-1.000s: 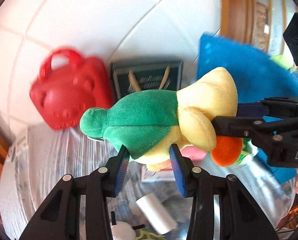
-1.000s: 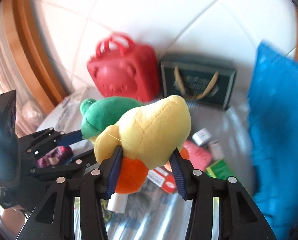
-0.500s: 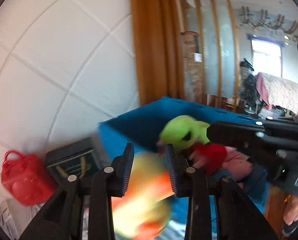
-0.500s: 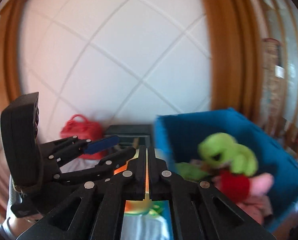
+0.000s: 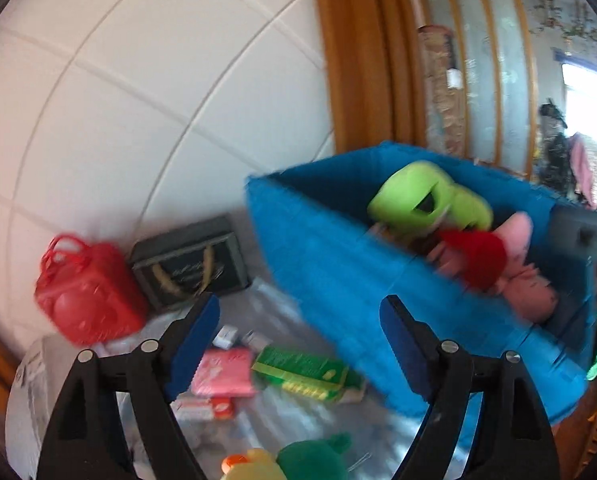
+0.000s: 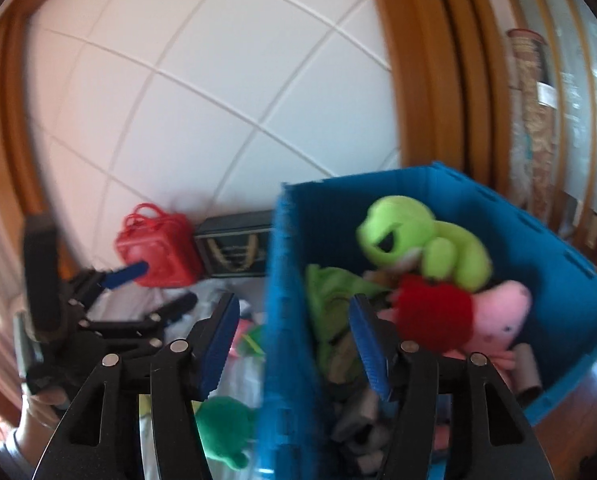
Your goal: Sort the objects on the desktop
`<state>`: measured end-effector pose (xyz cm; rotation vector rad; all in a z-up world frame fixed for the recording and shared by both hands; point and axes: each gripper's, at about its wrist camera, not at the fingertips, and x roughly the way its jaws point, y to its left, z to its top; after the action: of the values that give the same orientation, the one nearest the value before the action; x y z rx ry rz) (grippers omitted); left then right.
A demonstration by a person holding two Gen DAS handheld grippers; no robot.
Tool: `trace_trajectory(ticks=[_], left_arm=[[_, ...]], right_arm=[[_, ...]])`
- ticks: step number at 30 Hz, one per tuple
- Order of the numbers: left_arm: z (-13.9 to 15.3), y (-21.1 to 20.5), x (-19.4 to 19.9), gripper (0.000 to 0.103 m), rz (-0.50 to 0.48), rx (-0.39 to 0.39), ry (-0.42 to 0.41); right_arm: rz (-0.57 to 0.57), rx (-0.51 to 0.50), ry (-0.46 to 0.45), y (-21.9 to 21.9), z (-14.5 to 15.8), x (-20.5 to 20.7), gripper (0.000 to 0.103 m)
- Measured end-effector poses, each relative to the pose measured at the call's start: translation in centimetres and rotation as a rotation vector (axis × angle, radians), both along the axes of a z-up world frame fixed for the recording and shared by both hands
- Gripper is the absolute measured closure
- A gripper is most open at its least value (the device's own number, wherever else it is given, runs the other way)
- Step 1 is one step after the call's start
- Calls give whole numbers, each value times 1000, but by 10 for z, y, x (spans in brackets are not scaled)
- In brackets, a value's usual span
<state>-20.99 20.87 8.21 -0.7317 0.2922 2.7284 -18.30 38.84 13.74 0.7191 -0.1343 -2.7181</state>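
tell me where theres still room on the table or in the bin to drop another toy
The table shows a bare strip between the dark gift bag and the blue bin. Nearer, the pink packet and green box crowd it. In the bin, free room lies along the far wall behind the lime plush.

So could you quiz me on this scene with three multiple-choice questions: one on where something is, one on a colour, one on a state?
1. Where is the lime-green plush frog?
A. in the blue bin
B. on the red bag
C. in a gripper

2. What colour is the bag with loop handles by the wall?
A. yellow
B. red
C. white

3. How is the left gripper?
A. shut on a toy
B. open and empty
C. out of view

Answers: 1 A, it lies among toys inside the bin. 2 B, plainly red. 3 B, its fingers stand apart with nothing between.
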Motion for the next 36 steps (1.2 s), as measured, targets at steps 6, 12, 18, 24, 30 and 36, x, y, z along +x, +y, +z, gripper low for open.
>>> trace_trajectory(ticks=[6,12,18,24,30,36], left_arm=[[-62,-87,32,20,166,-52,-100],[-120,-157,67,21,200,8,-234],[-174,-173,80,21,141,20,-352],[-209,-165,80,21,111,-8,-426],[-232,-162,69,21,145,-3,-477],[-255,-154,53,21,179,-11,-536]], right_arm=[[172,-22,8,-73,-13,0,45],[193,-14,-52,-144,-66,14,0],[150,7,-281,-171,-159,9,0],[90,-14,-464,-161,-227,-4,0],[162,59,-534,-174,-250,-17,0],[269,157,-588,-198,-275,-39,0]])
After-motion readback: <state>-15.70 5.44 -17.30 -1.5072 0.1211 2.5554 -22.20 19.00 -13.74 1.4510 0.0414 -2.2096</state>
